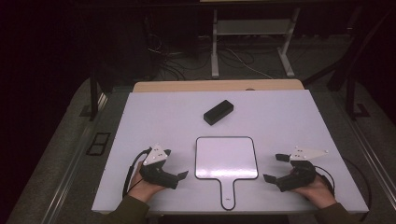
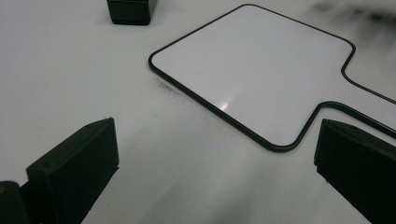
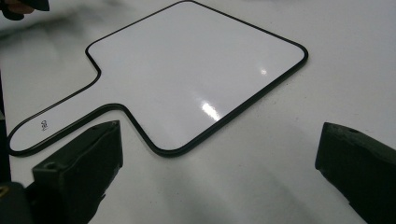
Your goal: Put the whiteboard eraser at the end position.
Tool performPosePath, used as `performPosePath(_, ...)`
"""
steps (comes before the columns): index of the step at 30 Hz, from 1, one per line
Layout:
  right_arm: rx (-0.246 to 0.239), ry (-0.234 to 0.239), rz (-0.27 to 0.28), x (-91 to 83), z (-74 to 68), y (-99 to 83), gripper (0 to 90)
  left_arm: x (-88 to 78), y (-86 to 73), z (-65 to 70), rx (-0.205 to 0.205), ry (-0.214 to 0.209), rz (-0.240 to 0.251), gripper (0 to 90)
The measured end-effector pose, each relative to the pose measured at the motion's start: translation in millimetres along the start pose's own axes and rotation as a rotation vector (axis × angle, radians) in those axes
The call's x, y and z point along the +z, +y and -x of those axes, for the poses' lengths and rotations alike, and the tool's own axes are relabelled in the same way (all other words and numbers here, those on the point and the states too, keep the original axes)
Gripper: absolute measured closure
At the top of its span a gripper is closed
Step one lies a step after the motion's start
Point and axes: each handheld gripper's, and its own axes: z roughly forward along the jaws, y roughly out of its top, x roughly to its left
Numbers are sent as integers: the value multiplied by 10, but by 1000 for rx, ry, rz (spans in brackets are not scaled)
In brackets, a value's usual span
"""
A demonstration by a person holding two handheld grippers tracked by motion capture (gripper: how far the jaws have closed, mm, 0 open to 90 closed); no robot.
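The white table [image 1: 280, 112] carried a handled whiteboard paddle [image 1: 226, 156] lying flat between both grippers, a black eraser block [image 1: 218, 112] beyond it. The left gripper [image 1: 175, 170] and right gripper [image 1: 275, 169] rested with jaws spread, empty. A low, level approach to the paddle's thin edge would probably suit best.

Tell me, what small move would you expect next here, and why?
Probably the right gripper eases toward the paddle-shaped whiteboard. Both grippers rest open on the table, empty, flanking the board; the black eraser block lies farther back.
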Motion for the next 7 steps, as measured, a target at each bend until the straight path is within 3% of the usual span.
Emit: performPosePath(7,0,2,-4,7,-3,-1,0,-1,1,-9,-11,0,3,0)
